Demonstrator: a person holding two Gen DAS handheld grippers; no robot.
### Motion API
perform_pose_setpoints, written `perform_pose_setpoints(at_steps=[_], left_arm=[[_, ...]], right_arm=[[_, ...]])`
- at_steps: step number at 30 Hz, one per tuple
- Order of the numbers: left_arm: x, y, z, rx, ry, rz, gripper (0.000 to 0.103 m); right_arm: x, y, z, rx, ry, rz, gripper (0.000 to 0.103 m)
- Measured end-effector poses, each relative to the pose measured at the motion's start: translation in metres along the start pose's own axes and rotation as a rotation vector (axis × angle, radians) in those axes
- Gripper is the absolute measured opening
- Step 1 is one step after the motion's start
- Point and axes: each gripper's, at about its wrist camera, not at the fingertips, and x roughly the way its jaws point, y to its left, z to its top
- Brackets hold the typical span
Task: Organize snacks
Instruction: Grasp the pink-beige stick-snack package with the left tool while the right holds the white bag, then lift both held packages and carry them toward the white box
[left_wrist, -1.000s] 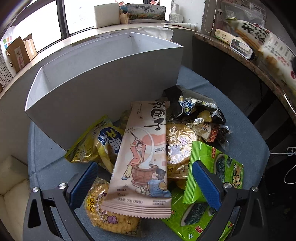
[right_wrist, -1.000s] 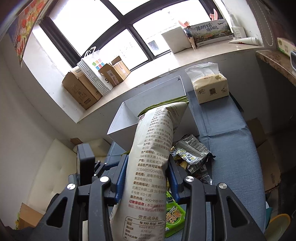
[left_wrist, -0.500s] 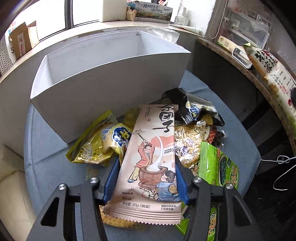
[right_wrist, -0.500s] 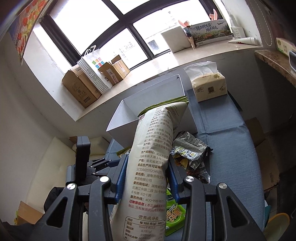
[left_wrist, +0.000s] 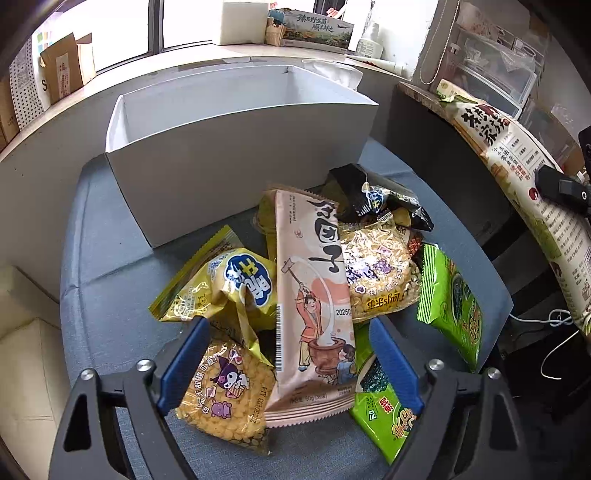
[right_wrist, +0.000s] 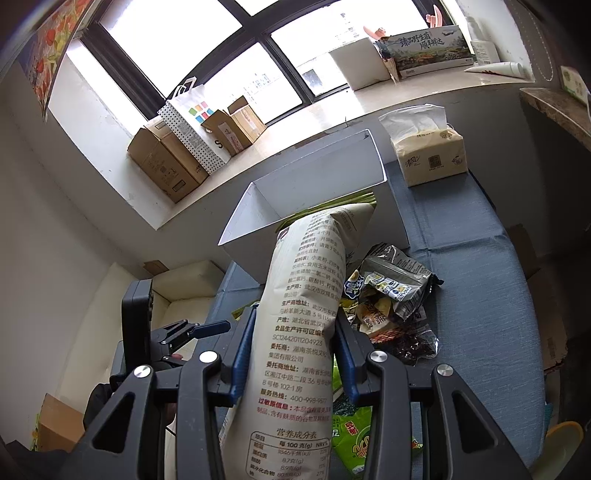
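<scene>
Right hand-held gripper (right_wrist: 291, 356): blue pads clamped on a tall cream snack bag (right_wrist: 306, 325), held upright above the heap, its top pointing toward the white box (right_wrist: 314, 192). Left hand-held gripper (left_wrist: 291, 363): jaws apart, low over the heap, straddling the bottom end of a long pink packet (left_wrist: 314, 291); pads look clear of it on both sides, no grip. Under the left pad we note a yellow corn-puff pack (left_wrist: 225, 391); under the right pad, a green seaweed packet (left_wrist: 384, 402). Further out: a crumpled yellow bag (left_wrist: 229, 288), a clear pack of golden snacks (left_wrist: 380, 273), a black foil bag (left_wrist: 376, 199), all heaped on the blue-grey bench (left_wrist: 99, 295) just in front of the box. What we see of the box's inside is bare white wall; its floor is hidden. We judge the sorting barely begun: one bag lifted, the heap left.
</scene>
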Motion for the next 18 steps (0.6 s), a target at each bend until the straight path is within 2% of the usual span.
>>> perform_pose_setpoints(at_steps=[5, 10, 12, 14, 18], left_arm=[[0.002, -0.014, -0.011, 0.012, 0.021, -0.014, 0.093], [0.025, -0.028, -0.013, 0.033, 0.079, 0.069, 0.091], [0.029, -0.036, -0.013, 0.063, 0.094, 0.127, 0.061], [0.028, -0.035, -0.012, 0.044, 0.098, 0.13, 0.057], [0.007, -0.031, -0.016, 0.022, 0.062, 0.091, 0.056]], right_arm=[[-0.001, 0.001, -0.001, -0.003, -0.002, 0.002, 0.044], [0.001, -0.001, -0.003, 0.006, 0.002, 0.002, 0.044], [0.002, -0.001, -0.003, 0.006, 0.005, 0.003, 0.044], [0.003, -0.002, -0.004, 0.008, 0.008, 0.002, 0.044], [0.002, -0.003, -0.005, 0.015, 0.005, 0.006, 0.044]])
